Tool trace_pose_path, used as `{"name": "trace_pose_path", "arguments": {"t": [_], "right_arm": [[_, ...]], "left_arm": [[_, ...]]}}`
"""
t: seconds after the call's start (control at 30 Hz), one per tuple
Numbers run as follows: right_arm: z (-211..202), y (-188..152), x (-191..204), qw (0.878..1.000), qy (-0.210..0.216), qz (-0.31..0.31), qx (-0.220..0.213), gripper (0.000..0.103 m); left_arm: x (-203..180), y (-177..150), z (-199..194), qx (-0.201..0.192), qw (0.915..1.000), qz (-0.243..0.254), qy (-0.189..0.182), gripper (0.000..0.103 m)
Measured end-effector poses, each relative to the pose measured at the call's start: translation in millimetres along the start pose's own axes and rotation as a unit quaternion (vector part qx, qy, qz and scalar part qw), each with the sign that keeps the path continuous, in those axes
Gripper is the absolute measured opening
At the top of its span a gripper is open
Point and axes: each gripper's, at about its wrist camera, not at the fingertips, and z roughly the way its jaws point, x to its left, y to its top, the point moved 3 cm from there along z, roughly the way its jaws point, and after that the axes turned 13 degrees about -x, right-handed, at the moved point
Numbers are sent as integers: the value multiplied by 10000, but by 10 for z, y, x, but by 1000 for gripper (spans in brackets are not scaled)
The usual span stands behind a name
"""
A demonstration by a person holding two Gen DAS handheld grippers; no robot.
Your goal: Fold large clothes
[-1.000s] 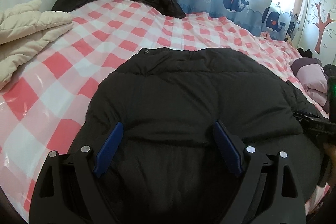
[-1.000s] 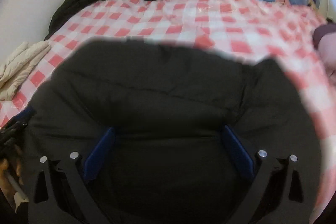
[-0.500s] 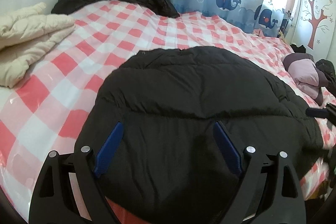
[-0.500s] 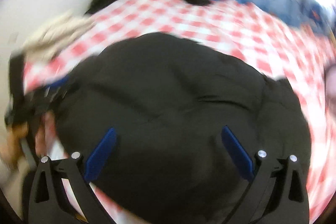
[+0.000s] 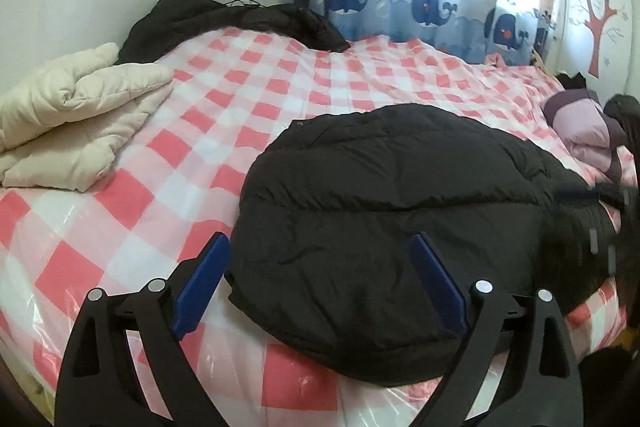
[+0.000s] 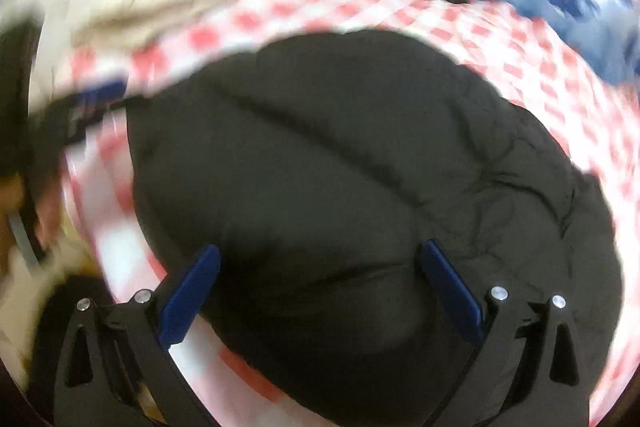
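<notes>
The puffy black quilted down jacket (image 5: 392,211) lies folded in a rounded heap on the pink-and-white checked bedsheet (image 5: 248,107), near its front edge; the left gripper (image 5: 320,283) hovers over the jacket's near hem, jaws apart, holding nothing; the right gripper (image 6: 320,287), also spread wide, shows blurred; a cream quilted blanket (image 5: 76,115) sits at nine o'clock.

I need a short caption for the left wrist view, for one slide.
Open left tongs hover over a folded black puffer jacket on a pink checked bed.
</notes>
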Motion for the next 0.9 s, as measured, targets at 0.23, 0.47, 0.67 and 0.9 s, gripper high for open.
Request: {"name": "trace_pose_path", "arguments": {"t": [0.23,0.47,0.67,0.9], "right_arm": [[746,751,-282,9948,-585,797,-227,96],[1084,1006,-406,9898,-610,1227,-389,97],[1741,1143,-563,9863,-837,1404,215,97],[1969,811,-594,9846,-802,1472,490,97]], "left_arm": [[34,-85,115,289,9993,-221,-25,88],[214,-125,145,440,9971,-622,54,88],[253,-91,99,372,9965,-748,91,88],[178,-62,35,347,9976,-603,-12,88]]}}
